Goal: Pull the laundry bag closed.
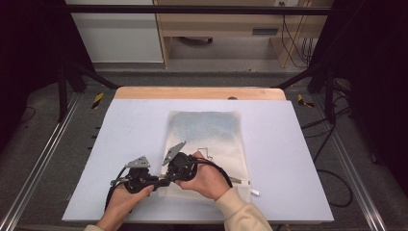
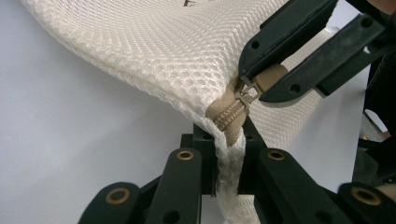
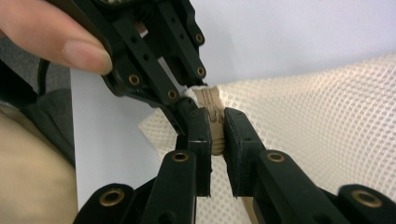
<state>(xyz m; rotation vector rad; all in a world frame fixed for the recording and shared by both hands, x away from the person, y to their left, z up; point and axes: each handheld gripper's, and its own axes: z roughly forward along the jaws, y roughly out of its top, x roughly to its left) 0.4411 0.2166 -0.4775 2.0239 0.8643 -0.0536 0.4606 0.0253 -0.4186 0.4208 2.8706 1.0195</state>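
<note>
A white mesh bag lies flat on the table with its beige zipper along the near edge. At the bag's near-left corner, my left gripper is shut on the bag corner beside the zipper end. My right gripper meets it there and is shut on the beige zipper pull. In the left gripper view the right gripper comes in from the upper right. In the right gripper view the left gripper reaches in from the upper left, with the mesh to the right.
The pale table top has bare room left and right of the bag. A small white tag sticks out at the bag's near-right corner. Metal frame rails run along both sides, and cables lie on the floor.
</note>
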